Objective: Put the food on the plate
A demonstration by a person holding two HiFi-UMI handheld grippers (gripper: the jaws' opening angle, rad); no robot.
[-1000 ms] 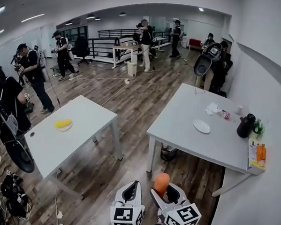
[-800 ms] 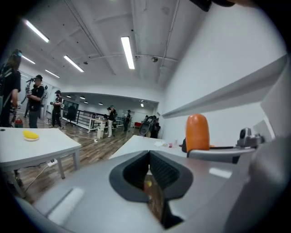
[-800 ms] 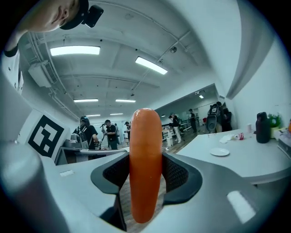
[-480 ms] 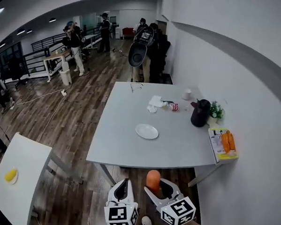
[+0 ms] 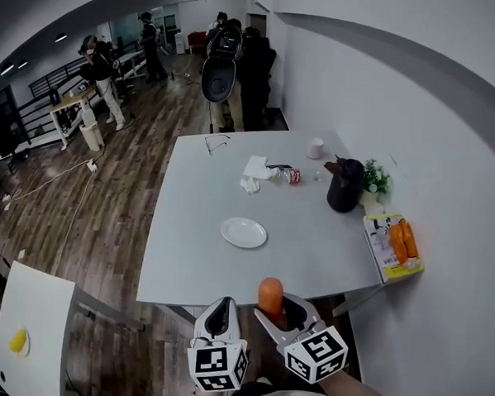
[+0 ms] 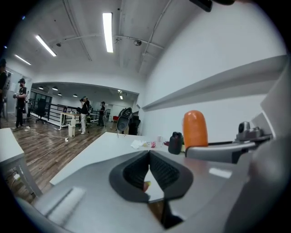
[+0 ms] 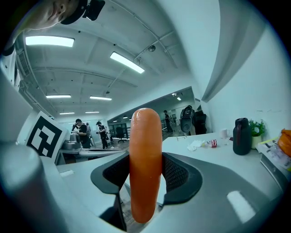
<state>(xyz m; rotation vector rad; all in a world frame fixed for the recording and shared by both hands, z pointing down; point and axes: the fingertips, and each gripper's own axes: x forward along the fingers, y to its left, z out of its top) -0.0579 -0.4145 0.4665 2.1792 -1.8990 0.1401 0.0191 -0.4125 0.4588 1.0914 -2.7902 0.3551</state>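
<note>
An orange sausage (image 5: 270,293) stands upright between the jaws of my right gripper (image 5: 280,309), which is shut on it, just short of the grey table's near edge (image 5: 226,293). In the right gripper view the sausage (image 7: 145,164) fills the gap between the black pads. A white plate (image 5: 244,233) lies on the table, beyond both grippers and a little left. My left gripper (image 5: 218,315) hangs beside the right one, shut with nothing in it; its pads (image 6: 160,169) meet at the tips. In the left gripper view the sausage (image 6: 195,129) shows to the right.
At the table's far right stand a black jug (image 5: 345,186), a small plant (image 5: 375,176) and a white cup (image 5: 315,147). Crumpled tissue (image 5: 253,168) and a can (image 5: 292,175) lie mid-back. Carrots (image 5: 402,240) rest on a booklet. Several people stand behind. A white table (image 5: 35,306) is at the left.
The head view has swung right, from the white table to the grey table, which now sits centred and closer. The right gripper keeps its hold on the sausage; the left stays shut.
</note>
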